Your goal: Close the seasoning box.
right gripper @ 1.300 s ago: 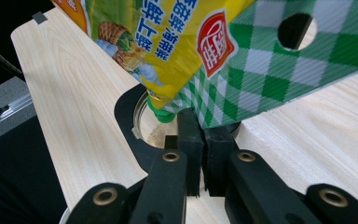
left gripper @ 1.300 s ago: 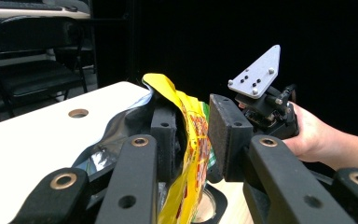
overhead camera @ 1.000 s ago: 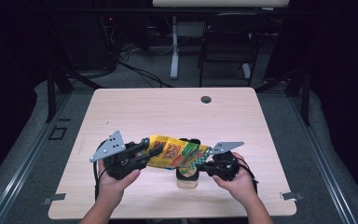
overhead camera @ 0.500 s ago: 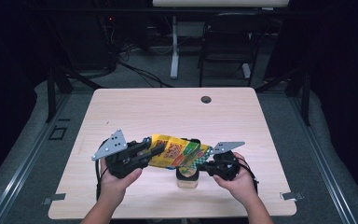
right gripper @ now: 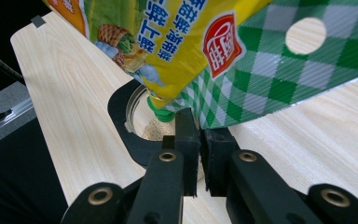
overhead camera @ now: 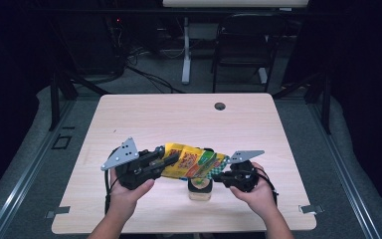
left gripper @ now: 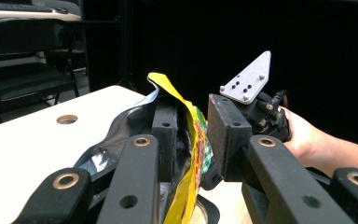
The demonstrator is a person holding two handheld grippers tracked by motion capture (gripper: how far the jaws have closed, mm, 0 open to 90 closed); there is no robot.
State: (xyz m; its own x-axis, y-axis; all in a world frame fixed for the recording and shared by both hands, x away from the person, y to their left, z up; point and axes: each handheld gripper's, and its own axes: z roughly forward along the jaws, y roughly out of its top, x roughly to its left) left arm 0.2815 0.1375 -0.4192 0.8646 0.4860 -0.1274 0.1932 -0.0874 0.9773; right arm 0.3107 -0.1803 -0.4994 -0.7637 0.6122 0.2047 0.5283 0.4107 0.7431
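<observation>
- The snack bag [overhead camera: 191, 162] is held in the air between the two grippers, tilted over the small jar [overhead camera: 200, 188] standing on the table [overhead camera: 179, 119]; pouring into the jar appears to be the step in hand.
- Left gripper [overhead camera: 171, 160]: jaws parted, one jaw inside the bag's torn mouth and one outside, so the yellow wall sits between them without a visible pinch.
- Right gripper [right gripper: 199, 140]: jaws closed on the bag's green-checked lower edge.
- In the right gripper view a bag corner hangs right over the jar opening [right gripper: 144, 121], ringed by a black collar.
- That corner should be kept centred over the opening.
- Tilt is best raised slowly from the left end; a sudden dump could spill over the rim.
</observation>
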